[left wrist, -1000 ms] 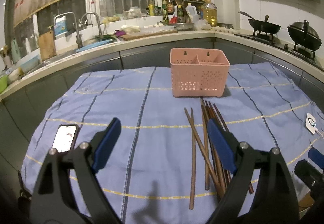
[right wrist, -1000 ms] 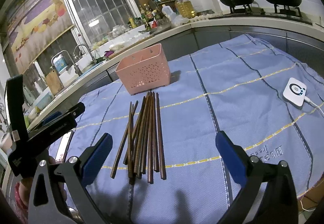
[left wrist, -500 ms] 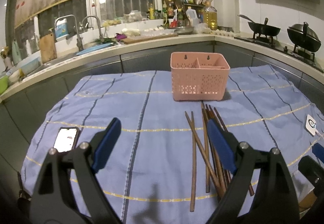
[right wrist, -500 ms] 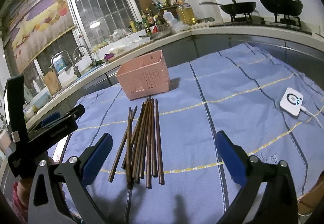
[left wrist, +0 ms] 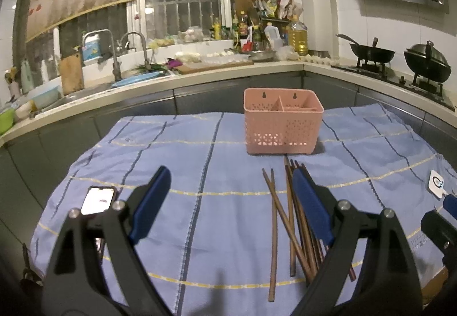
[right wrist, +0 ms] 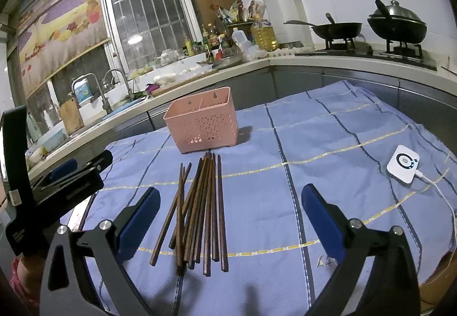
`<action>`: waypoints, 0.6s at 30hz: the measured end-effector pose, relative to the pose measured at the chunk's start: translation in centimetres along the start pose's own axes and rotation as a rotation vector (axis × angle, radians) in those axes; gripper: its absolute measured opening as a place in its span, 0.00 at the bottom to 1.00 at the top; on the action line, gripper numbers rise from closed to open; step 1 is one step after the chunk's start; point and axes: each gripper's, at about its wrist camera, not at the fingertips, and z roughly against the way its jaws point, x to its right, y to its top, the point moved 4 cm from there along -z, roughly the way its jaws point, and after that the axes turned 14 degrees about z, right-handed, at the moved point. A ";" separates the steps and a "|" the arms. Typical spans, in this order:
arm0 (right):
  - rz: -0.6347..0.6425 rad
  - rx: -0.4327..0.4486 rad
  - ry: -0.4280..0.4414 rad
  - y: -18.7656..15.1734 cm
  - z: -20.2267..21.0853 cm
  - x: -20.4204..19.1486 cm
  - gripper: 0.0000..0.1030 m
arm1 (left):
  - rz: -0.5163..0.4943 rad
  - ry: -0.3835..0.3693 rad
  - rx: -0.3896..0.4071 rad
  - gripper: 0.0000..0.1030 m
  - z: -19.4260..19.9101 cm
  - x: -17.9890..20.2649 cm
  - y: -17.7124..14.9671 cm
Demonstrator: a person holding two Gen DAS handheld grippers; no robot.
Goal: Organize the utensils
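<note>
on blue cloth (right wrist: 328,144): slim wooden chopsticks (right wrist: 200,207), perforated pink plastic basket (right wrist: 202,121); left gripper (left wrist: 228,201), right gripper (right wrist: 228,219) agape, empty.

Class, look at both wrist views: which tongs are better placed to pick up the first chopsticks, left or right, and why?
Probably the right tongs: open, with the chopsticks lying between the fingers. The left tongs, also open, are centred on bare cloth, the pile by their right finger.

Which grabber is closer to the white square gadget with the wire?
Right. The right gripper hovers over the brown wooden chopsticks, with the white square gadget off to its right. The left gripper sits further left, beyond the chopsticks.
</note>
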 end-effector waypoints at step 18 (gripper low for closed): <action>-0.021 0.006 0.002 -0.4 0.9 0.2 0.94 | 0.011 -0.052 -0.072 0.87 3.8 -0.5 -4.6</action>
